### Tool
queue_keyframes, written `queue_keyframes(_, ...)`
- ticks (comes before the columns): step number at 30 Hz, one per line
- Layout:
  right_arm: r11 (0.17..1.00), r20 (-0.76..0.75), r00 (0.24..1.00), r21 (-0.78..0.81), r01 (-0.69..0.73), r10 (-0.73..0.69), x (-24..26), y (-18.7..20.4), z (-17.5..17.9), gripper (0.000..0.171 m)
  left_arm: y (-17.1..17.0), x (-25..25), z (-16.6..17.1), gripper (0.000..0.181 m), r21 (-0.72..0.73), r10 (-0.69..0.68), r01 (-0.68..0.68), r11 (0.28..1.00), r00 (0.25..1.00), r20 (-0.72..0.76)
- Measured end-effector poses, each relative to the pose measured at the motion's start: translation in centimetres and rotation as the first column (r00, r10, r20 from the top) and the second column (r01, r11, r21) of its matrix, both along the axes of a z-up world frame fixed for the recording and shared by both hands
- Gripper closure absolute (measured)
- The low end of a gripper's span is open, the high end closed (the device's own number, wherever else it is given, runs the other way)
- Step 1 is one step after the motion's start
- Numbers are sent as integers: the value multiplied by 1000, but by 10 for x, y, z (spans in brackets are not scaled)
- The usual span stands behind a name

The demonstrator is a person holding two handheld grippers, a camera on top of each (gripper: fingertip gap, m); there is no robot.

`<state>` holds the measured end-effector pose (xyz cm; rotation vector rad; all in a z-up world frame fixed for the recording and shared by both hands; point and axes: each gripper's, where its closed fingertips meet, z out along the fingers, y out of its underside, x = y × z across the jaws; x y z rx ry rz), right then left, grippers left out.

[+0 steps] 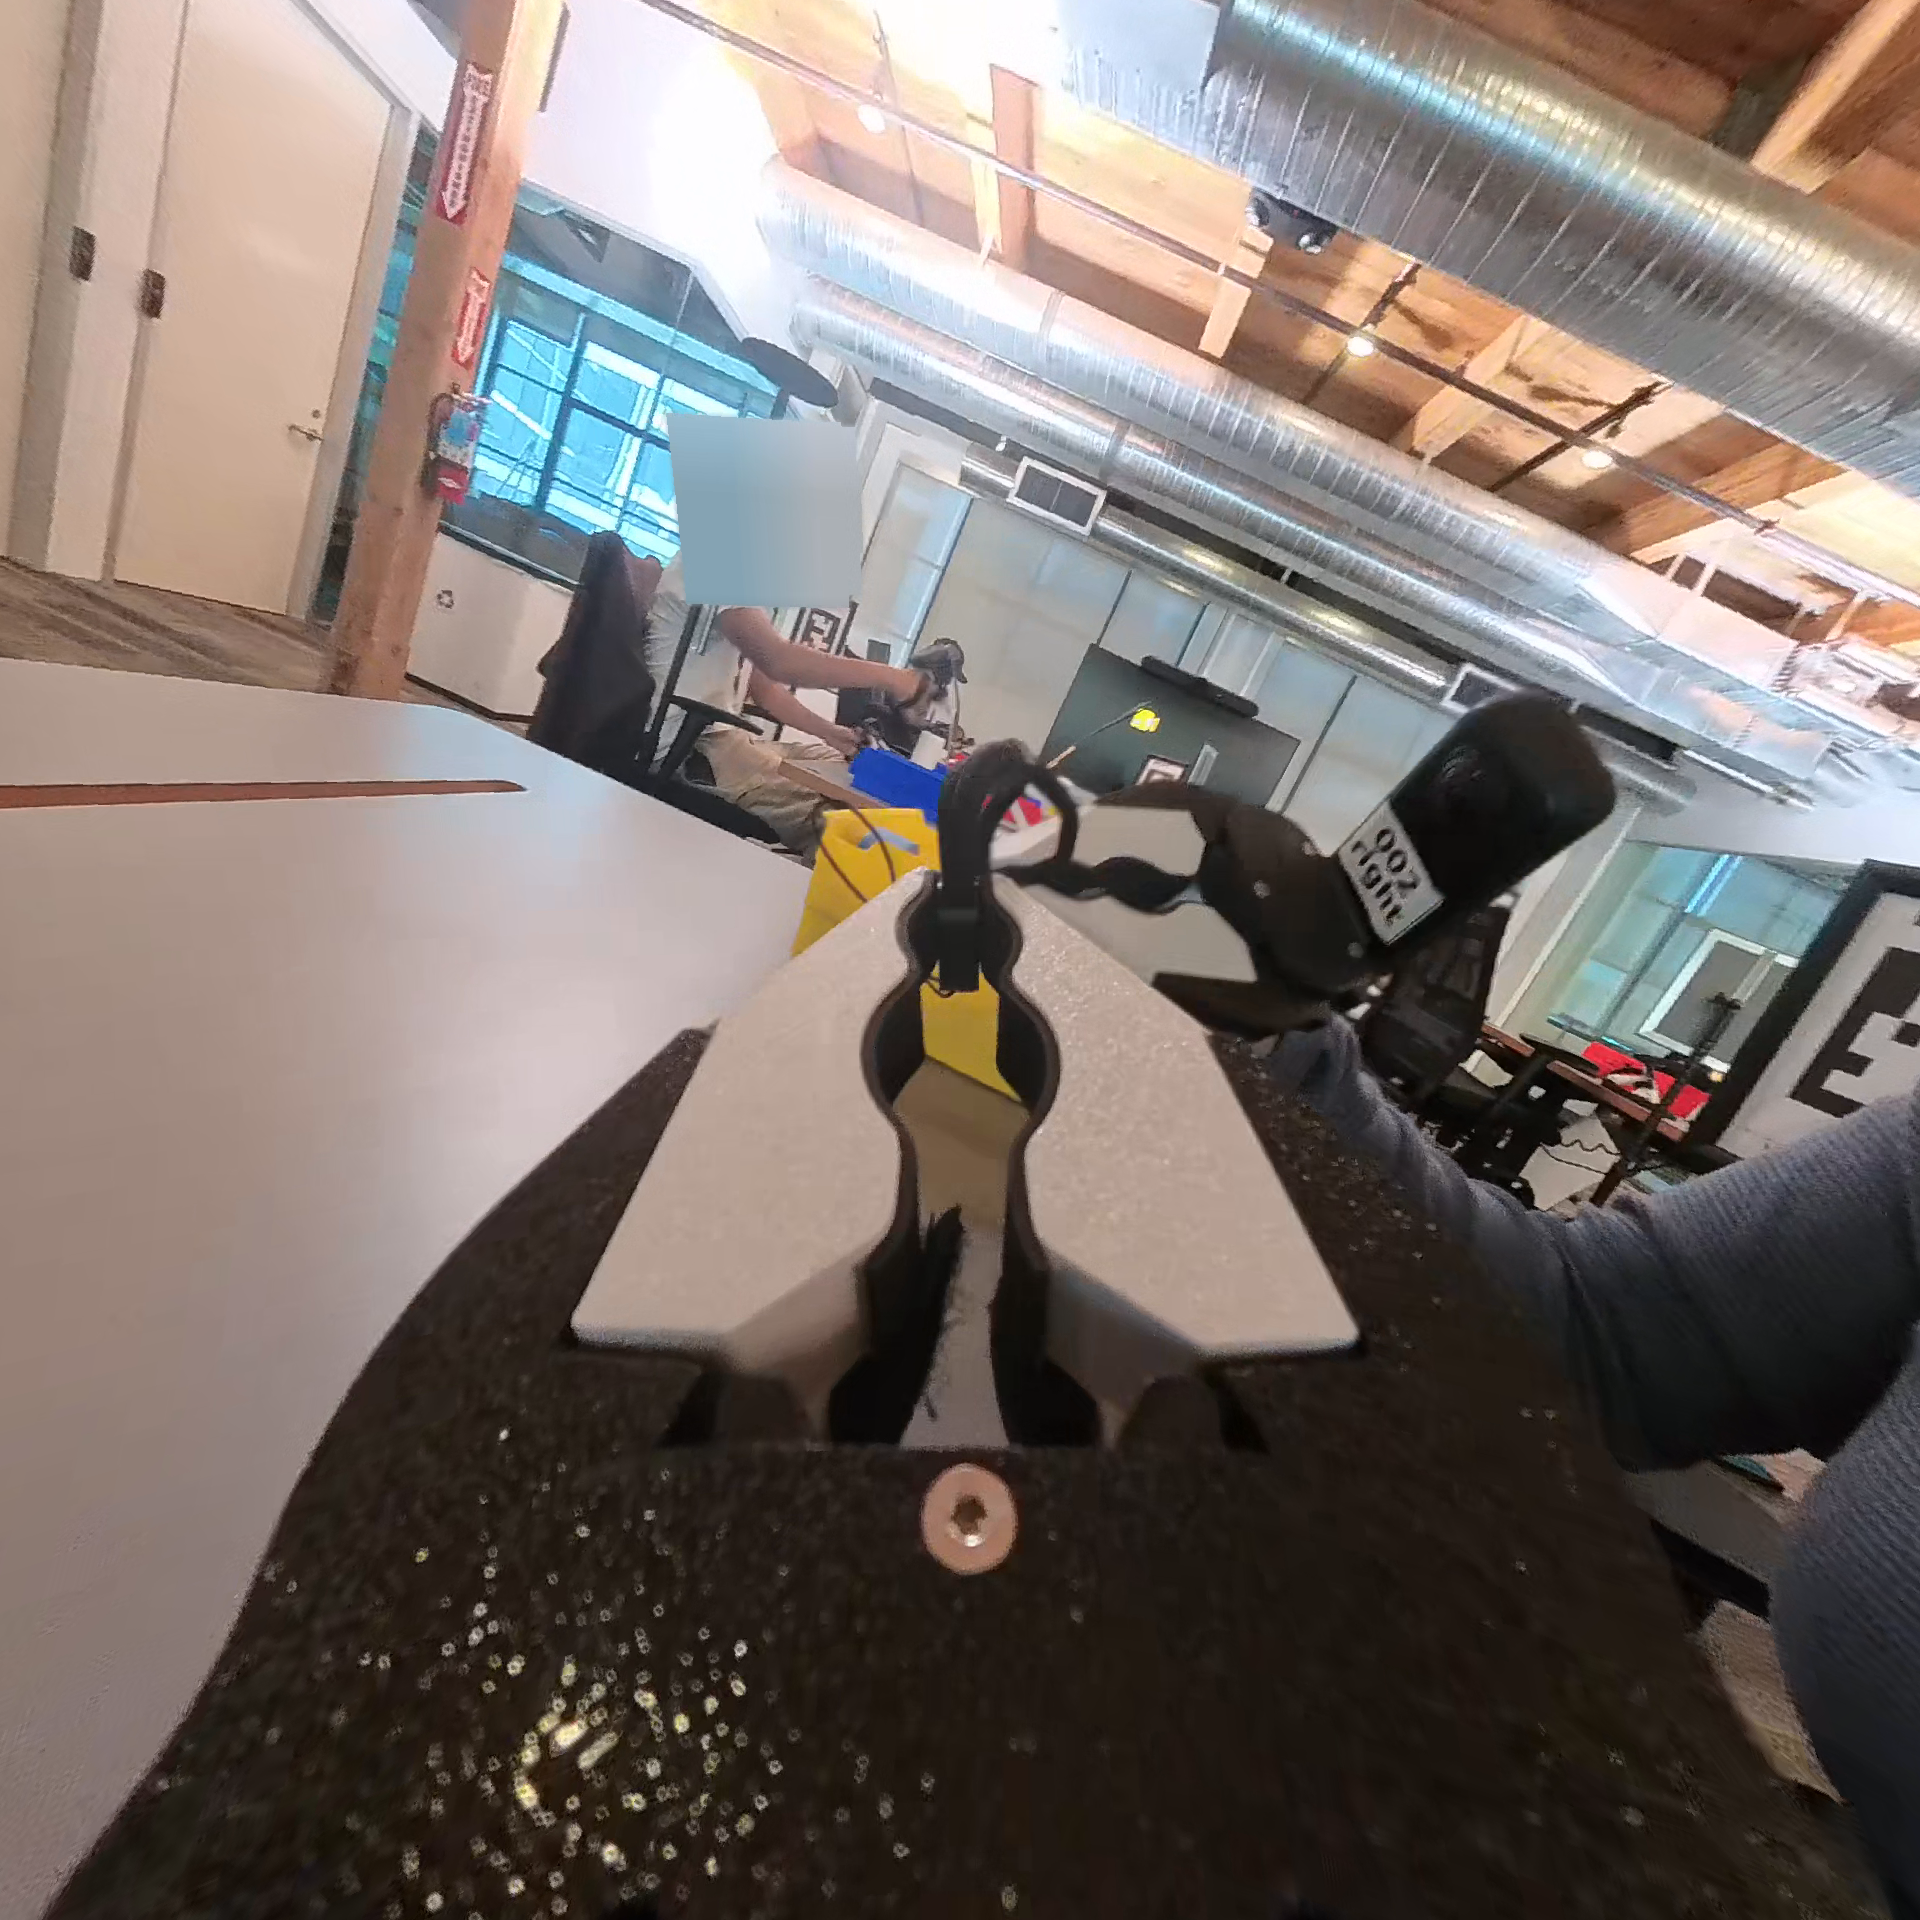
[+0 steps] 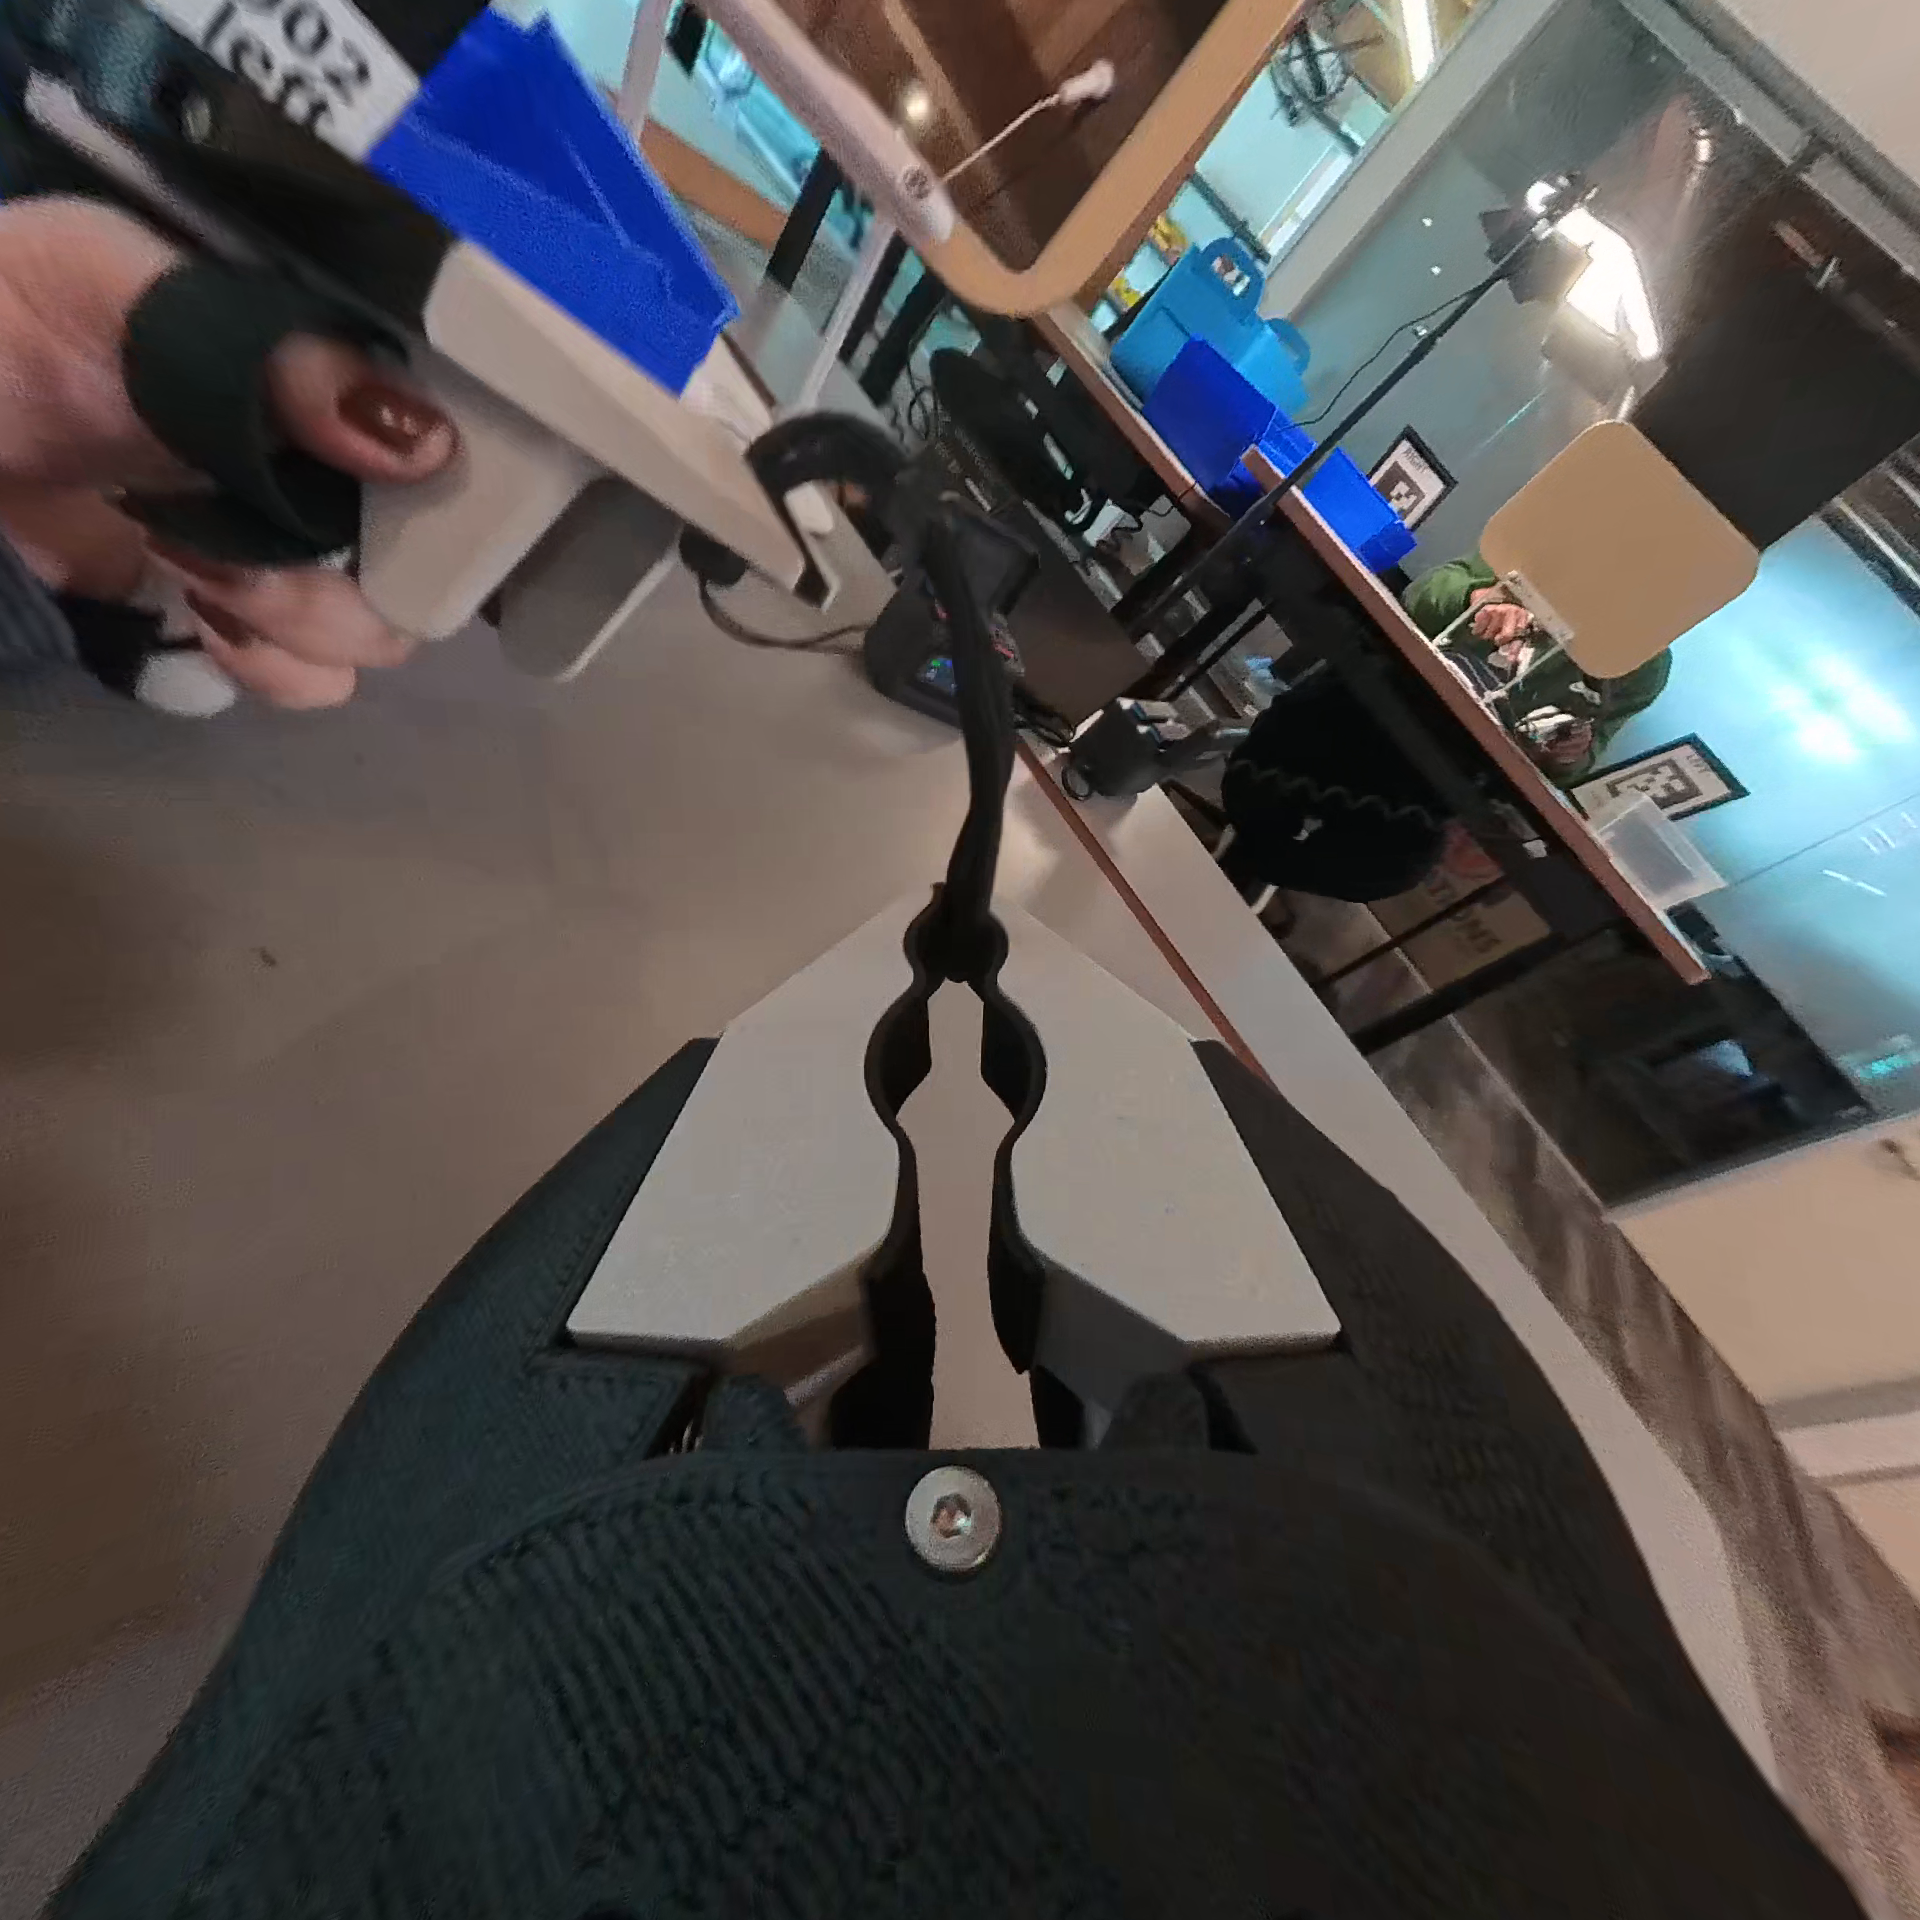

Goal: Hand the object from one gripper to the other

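The object is a black bundled cable [image 1: 971, 790], held in the air above a white table [image 1: 312, 987]. My left gripper [image 1: 956, 920] is shut on one end of it, at a black tie. The cable loops up and right to my right gripper [image 1: 1044, 831], which comes in from the right. In the right wrist view my right gripper [image 2: 956, 940] is shut on the cable [image 2: 982, 727]. The cable runs up from there to the left gripper [image 2: 805, 520], held by a hand [image 2: 208, 623] at upper left. Both grippers hold the cable at once.
A yellow bin [image 1: 862, 862] and a blue bin [image 1: 894, 779] stand past the table's far edge. A blue bin [image 2: 551, 208] sits behind the left gripper. The table edge [image 2: 1143, 904] runs diagonally. People sit at desks beyond [image 1: 727, 707] [image 2: 1507, 623]. A grey sleeve [image 1: 1662, 1299] is at right. There is about 6 centimetres between the tips of the two grippers.
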<state>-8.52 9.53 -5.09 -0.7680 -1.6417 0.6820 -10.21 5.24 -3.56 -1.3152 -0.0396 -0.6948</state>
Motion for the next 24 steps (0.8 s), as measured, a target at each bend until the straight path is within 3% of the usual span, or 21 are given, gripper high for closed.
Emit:
queue_keyframes(7,990,-93,995,-127,-54,42,12,-5,33,171,7,-3,-8,174,-43,57,-59,997,998,-34)
queue_keyframes(9,997,-98,995,-75,-7,0,14,1,36,171,10,-9,-10,129,-67,136,-143,987,986,-101)
queue_keyframes(10,999,-90,996,-33,23,-26,14,4,36,171,11,-11,-11,117,-69,181,-195,978,969,-166)
queue_keyframes(12,994,-72,995,74,80,-75,15,8,35,171,10,-12,-9,110,-31,274,-300,953,903,-332)
queue_keyframes(17,960,-35,993,255,117,-111,13,-2,31,171,6,30,0,126,144,324,-308,940,683,-654)
queue_keyframes(21,930,-30,995,354,96,-91,11,-15,29,171,12,47,-10,144,133,312,-320,938,613,-726)
queue_keyframes(24,939,-56,998,338,60,-43,12,-25,34,171,15,41,-16,173,131,340,-376,917,568,-749)
